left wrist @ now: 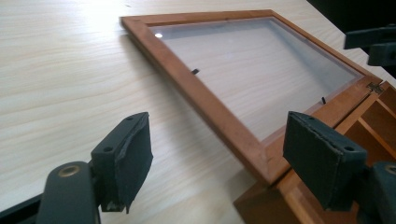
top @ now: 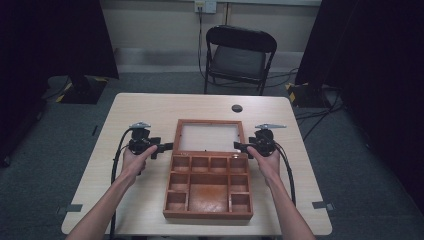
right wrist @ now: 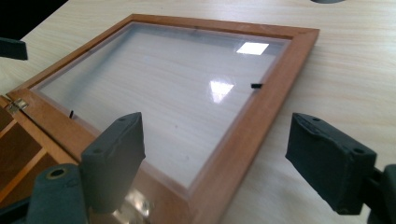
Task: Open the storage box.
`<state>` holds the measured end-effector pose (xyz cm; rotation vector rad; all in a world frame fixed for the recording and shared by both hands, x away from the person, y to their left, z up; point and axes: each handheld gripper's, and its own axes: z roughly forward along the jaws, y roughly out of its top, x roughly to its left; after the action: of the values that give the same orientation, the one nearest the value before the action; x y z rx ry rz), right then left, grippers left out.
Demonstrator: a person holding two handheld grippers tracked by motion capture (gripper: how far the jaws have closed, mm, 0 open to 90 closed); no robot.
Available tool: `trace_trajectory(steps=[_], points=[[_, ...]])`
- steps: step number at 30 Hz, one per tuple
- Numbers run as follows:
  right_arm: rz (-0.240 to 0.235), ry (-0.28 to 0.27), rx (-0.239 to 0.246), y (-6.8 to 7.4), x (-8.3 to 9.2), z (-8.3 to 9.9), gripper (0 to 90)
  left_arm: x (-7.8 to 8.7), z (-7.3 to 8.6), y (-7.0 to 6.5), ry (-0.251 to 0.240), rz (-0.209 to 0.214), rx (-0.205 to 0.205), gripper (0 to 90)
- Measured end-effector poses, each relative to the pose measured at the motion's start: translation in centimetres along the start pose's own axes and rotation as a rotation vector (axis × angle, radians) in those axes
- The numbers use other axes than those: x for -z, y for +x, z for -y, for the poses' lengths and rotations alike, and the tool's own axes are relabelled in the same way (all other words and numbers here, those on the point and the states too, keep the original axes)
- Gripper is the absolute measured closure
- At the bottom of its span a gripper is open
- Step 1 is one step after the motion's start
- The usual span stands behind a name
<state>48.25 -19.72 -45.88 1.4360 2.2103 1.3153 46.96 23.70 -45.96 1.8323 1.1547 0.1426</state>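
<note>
Fingers of your left gripper (top: pixel 169 146) and right gripper (top: pixel 238 146) stand spread, pinching nothing, flanking the glazed lid (top: pixel 208 137). It lies folded back flat on the counter (top: pixel 140 115) behind the wooden box (top: pixel 208 212), so the compartments stay exposed.

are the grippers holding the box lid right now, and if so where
Nothing is held. Left gripper and right gripper both stand open astride the side rails of the glass lid, pads clear of the wood.
</note>
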Motion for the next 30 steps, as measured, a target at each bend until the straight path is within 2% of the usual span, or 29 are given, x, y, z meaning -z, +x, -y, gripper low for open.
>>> trace_trajectory(steps=[2,5,11,14,20,24,26,30], points=[[0.001,0.008,0.000,-0.1,0.5,0.2,17.2,0.7,0.2,0.2,0.000,-0.023,-0.008,23.4],[0.017,-0.018,0.013,0.0,1.7,0.7,18.6,2.0,0.8,0.4,-0.025,-0.036,0.004,23.4],[0.013,-0.035,0.023,0.3,4.1,1.6,17.1,3.5,2.1,0.3,0.021,-0.077,-0.041,21.9],[0.009,-0.045,0.027,0.5,5.1,2.2,16.8,4.4,2.9,0.1,0.022,-0.095,-0.054,21.2],[0.055,-0.019,0.047,0.4,7.4,3.6,14.9,6.3,4.0,0.3,0.028,-0.112,-0.065,19.5],[0.066,-0.020,0.036,0.3,8.9,4.7,14.7,7.4,5.0,0.7,0.029,-0.128,-0.052,17.7],[0.067,-0.017,0.034,0.2,9.5,5.4,14.7,7.7,5.6,0.9,0.053,-0.157,-0.047,17.5],[0.114,-0.003,0.044,0.0,10.5,6.6,14.7,8.0,6.6,1.2,0.086,-0.189,-0.055,17.6]])
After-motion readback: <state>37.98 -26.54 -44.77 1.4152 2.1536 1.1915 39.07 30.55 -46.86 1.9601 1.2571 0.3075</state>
